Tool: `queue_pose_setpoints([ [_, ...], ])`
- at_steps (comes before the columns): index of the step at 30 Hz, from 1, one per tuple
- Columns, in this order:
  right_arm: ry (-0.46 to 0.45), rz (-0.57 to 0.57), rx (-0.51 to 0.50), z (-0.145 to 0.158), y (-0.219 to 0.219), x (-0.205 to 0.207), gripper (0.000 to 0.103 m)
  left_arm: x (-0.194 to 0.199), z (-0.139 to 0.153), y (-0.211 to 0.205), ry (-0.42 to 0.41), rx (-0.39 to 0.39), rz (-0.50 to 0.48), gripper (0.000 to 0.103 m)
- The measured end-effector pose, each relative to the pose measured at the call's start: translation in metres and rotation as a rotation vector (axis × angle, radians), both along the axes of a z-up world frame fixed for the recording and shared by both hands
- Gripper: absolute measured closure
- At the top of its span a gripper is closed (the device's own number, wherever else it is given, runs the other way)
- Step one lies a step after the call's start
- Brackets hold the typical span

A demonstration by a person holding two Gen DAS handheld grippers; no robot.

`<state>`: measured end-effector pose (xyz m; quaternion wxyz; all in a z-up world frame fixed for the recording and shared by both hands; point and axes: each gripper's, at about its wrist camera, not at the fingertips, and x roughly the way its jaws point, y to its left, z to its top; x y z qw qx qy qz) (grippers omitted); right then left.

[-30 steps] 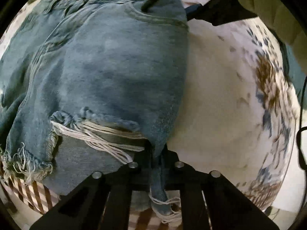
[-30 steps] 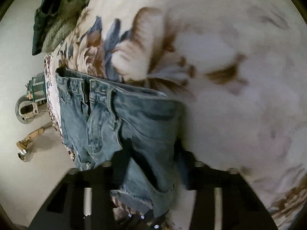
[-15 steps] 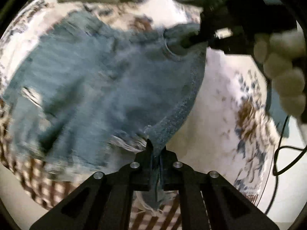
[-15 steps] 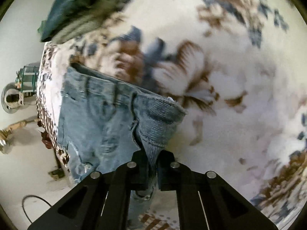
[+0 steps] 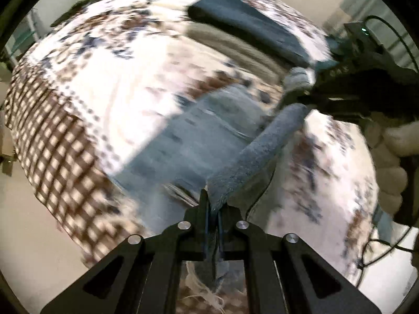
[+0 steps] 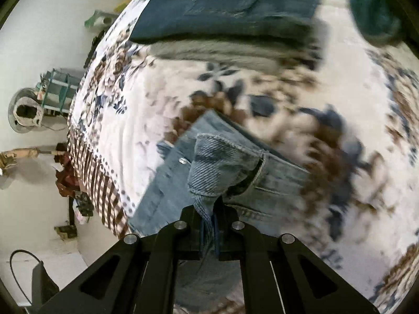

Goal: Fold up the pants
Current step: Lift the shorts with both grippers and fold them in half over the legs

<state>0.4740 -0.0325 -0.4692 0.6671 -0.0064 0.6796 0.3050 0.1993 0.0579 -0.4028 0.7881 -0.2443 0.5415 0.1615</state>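
The denim shorts (image 5: 193,141) are up off the bed now, stretched between the two grippers over the flowery bedspread (image 5: 110,78). A second ago they were lying pretty much flat and close under both cameras; now the whole bed is in view under them, so they've been lifted and carried across. Half a second back they were already swinging, and the blur says that hasn't stopped.

The left gripper (image 5: 213,209) has its fingers pinched nearly shut on the frayed hem end, with white threads hanging below. From there a rolled edge of denim runs tight up to the right gripper (image 5: 311,96). In its own camera, the right gripper (image 6: 209,209) is clamped just as tight on a folded-over flap at the waistband corner, with the rest of the shorts (image 6: 209,162) draping away underneath onto the bedspread (image 6: 117,120).

So I'd say the fold is halfway through: one side is being flipped over the other, and it still has to be laid down and lined up.

Further back there's a stack of folded clothes (image 6: 225,7) near the far edge, well clear of the shorts.
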Motion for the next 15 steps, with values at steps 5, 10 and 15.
queue_pose_setpoints([
  [5, -0.012, 0.03, -0.078, -0.041, 0.064, 0.002, 0.097, 0.009, -0.045, 0.065, 0.048, 0.032, 0.025, 0.1],
  [10, 0.035, 0.061, -0.122, -0.073, 0.095, 0.003, 0.07, 0.006, -0.088, 0.096, 0.109, -0.054, 0.067, 0.095],
  [15, 0.009, 0.076, -0.039, -0.046, 0.067, -0.001, 0.016, -0.03, -0.072, 0.107, 0.038, -0.035, 0.207, 0.046],
])
